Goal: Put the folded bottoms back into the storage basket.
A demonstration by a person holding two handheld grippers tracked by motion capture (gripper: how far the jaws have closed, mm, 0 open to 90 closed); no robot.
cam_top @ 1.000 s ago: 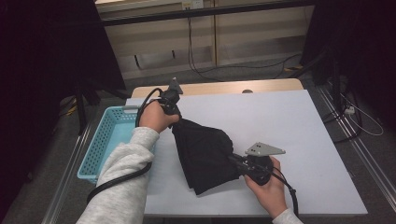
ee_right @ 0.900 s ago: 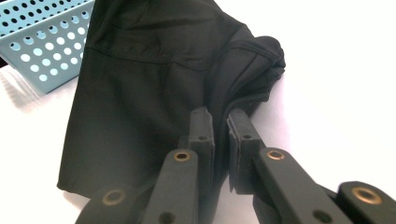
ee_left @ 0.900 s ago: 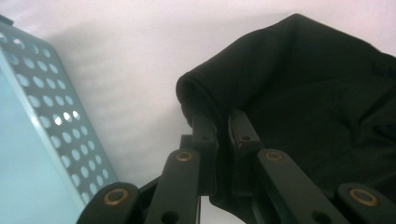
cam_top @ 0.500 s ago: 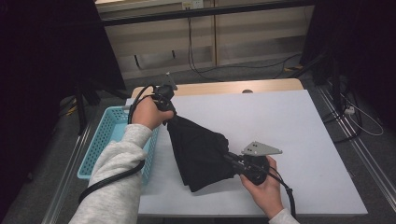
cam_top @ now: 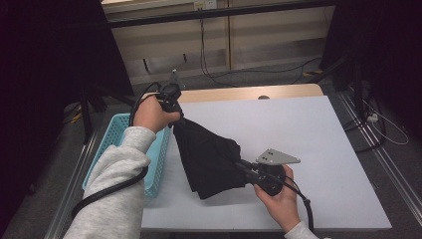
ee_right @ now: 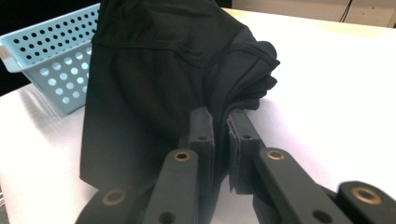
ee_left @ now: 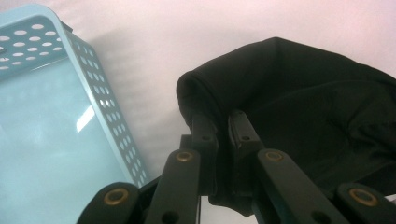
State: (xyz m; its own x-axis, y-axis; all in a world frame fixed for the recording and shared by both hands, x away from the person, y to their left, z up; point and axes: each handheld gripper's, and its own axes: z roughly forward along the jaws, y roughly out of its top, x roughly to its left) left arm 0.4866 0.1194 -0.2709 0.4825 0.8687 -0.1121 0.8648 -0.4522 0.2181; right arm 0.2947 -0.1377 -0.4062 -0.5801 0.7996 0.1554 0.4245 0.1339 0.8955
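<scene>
A folded black garment [cam_top: 209, 159] hangs stretched between my two grippers above the white table [cam_top: 308, 129]. My left gripper [cam_top: 175, 115] is raised at the table's left edge and is shut on a rolled edge of the black cloth [ee_left: 289, 121], with its jaws [ee_left: 219, 135] pinching the fabric. My right gripper [cam_top: 246, 169], low near the front of the table, is shut on the other end of the garment [ee_right: 163, 79], its tips [ee_right: 219, 135] clamped on a fold. The garment's lower part sags toward the table.
A light blue perforated basket [cam_top: 117, 137] sits at the table's left edge, right beside the left hand; its rim [ee_left: 88, 88] and its wall [ee_right: 51, 60] show in the gripper views. Cables lie on the floor beyond the table's far and right edges.
My left gripper has risen and shifted left toward the basket, pulling its end of the garment up. The right gripper has stayed almost in place.
</scene>
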